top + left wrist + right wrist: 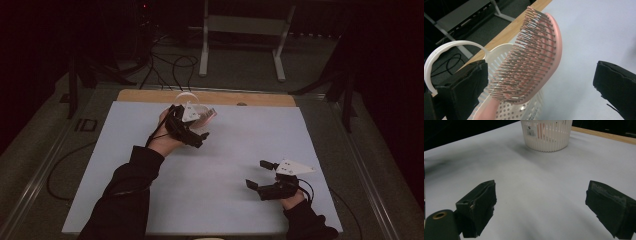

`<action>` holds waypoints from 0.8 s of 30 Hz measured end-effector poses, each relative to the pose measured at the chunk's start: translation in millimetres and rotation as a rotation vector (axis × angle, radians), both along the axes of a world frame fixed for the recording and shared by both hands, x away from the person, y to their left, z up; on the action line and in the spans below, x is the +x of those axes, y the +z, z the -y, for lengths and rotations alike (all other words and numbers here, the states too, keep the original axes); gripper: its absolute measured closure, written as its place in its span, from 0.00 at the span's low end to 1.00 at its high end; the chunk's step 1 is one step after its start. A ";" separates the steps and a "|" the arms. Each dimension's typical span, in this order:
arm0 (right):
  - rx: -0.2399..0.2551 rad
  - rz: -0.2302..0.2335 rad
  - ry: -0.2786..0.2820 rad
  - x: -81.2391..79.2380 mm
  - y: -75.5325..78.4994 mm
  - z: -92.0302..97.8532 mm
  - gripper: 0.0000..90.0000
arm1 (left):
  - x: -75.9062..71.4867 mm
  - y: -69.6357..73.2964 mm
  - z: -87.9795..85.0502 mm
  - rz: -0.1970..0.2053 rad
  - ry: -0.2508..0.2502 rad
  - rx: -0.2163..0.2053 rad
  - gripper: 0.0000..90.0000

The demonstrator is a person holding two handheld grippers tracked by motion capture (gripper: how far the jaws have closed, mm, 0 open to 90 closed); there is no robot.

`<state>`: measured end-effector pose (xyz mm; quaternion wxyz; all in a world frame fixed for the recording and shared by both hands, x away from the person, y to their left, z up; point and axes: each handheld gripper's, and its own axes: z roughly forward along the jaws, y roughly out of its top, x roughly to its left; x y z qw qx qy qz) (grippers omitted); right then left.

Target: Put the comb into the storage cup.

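Note:
A pink hairbrush (541, 50) with dark bristles stands head-up in a white slatted basket (499, 53), leaning out over its rim. My left gripper (542, 66) is open, its jaws wide on either side of the brush head; neither visibly presses it. In the high view this gripper (192, 125) is held over the basket (186, 93) at the mat's far middle, with the brush (209, 115) poking out to the right. My right gripper (259, 174) is open and holds nothing, low over the mat at the near right. From the right gripper (541, 202) view the basket (546, 137) stands ahead.
A pale blue mat (225, 165) covers the wooden table (150, 96). The basket's looped white handle (449, 46) arcs beside my left jaw. Beyond the table are floor cables (170, 65) and a white metal stand (242, 25).

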<state>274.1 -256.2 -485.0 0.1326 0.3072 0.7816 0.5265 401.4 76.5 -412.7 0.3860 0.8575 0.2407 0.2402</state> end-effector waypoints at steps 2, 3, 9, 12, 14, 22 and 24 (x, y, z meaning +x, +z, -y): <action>0.001 0.001 -0.002 0.1 0.5 0.2 0.10 | -1.1 1.0 -1.0 -0.005 -0.002 -0.005 0.00; 0.001 0.001 -0.002 0.1 0.5 0.2 0.10 | -1.1 1.0 -1.0 -0.005 -0.002 -0.005 0.00; 0.000 0.002 -0.005 0.2 0.5 0.9 0.10 | -4.4 6.8 -8.6 -0.044 -0.027 -0.049 0.00; 0.001 0.003 -0.007 0.5 0.4 1.1 0.10 | -6.6 9.7 -11.8 -0.054 -0.032 -0.056 0.00; 0.001 0.003 -0.007 0.5 0.5 1.1 0.10 | -7.8 11.3 -14.3 -0.064 -0.041 -0.061 0.00; 0.006 0.002 -0.007 1.0 0.0 1.3 0.10 | -16.4 14.5 -25.0 -0.080 -0.052 -0.075 0.00; 0.001 0.002 -0.007 0.9 -0.1 1.2 0.10 | -19.2 14.6 -27.0 -0.088 -0.060 -0.080 0.00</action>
